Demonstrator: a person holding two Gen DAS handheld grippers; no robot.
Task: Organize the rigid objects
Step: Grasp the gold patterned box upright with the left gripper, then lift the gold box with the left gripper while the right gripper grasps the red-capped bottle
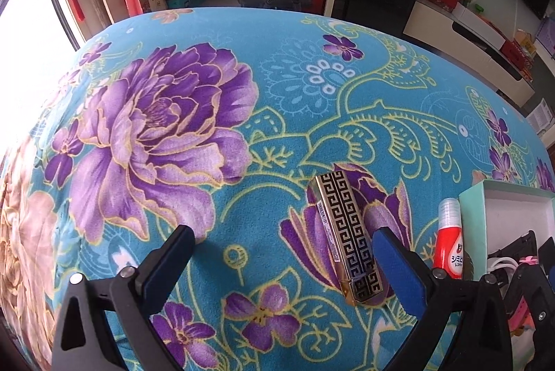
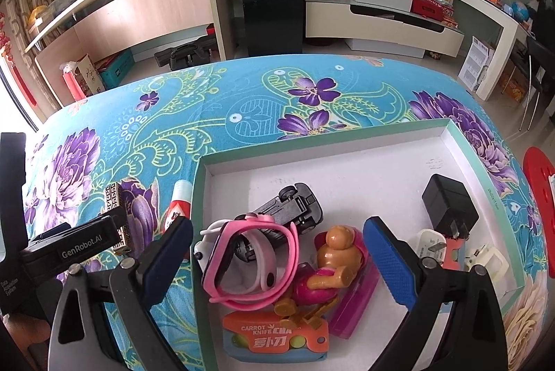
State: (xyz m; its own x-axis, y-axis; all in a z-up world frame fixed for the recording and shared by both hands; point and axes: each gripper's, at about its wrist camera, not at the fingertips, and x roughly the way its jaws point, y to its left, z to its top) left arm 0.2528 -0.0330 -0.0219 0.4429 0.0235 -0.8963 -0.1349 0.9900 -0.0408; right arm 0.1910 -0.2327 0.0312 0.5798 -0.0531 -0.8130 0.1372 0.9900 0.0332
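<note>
1. The left tool (image 1: 282, 251) is hanging low over the flowered bench (image 1: 242, 86) with its jaws spread wide and nothing between them. The gold box (image 1: 348, 239) is lying flat just inside its right finger, close to or touching the pad, so the tool is probably lining up to take it by the long sides.
2. The red bottle (image 1: 448, 244) is lying just beyond that right finger, squeezed between the gold box and the tray (image 1: 473, 194). Judging by this, these two things are still waiting to go in.
3. The right tool (image 2: 277, 244) is hovering over the tray's near end, jaws wide apart and holding nothing. Between and ahead of its fingers are lying a pink watch (image 2: 249, 263), a black toy car (image 2: 293, 204) on its back, a small figure (image 2: 333, 263) and a carrot knife (image 2: 274, 336). A black charger (image 2: 449, 206) is sitting beyond its right finger.
4. The pile is sitting at the near end, leaving the far end of the tray bare; that looks like room for the rest.
5. Hard to make out: the bottle's lower half is disappearing behind the left tool's finger, and its label is only partly legible. The small white and red pieces beside the charger are half hidden by the right tool's finger, so I cannot tell what they are. The tray's near wall is cut off by the frame.
</note>
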